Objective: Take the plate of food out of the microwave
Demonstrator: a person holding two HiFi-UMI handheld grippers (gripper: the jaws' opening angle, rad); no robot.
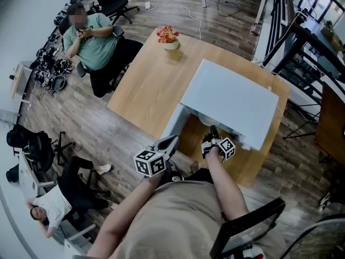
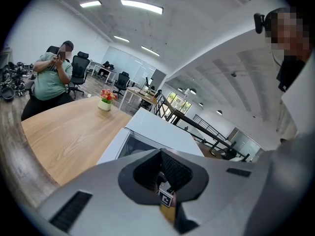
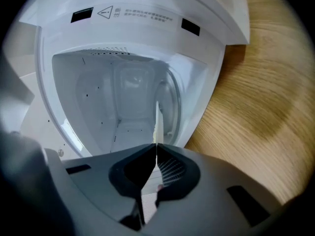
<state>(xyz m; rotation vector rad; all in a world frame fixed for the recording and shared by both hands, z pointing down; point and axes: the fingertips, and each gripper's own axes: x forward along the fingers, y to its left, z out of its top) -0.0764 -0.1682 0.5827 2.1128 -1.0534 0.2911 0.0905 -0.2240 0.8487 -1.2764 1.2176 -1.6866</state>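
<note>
We count one white microwave on one wooden bench, alongside one pot of flowers. One plate shows edge-on. There are two grippers, the left hand-held gripper and the right hand-held gripper. Two other people are in the room: one person in green and one person in white.

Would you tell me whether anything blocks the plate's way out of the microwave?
Nothing visible does. The right tool is shut on the rim of the plate at the mouth of the microwave. Its door stands swung open to the person's left, and the table beside the opening shows only bare wood.
</note>
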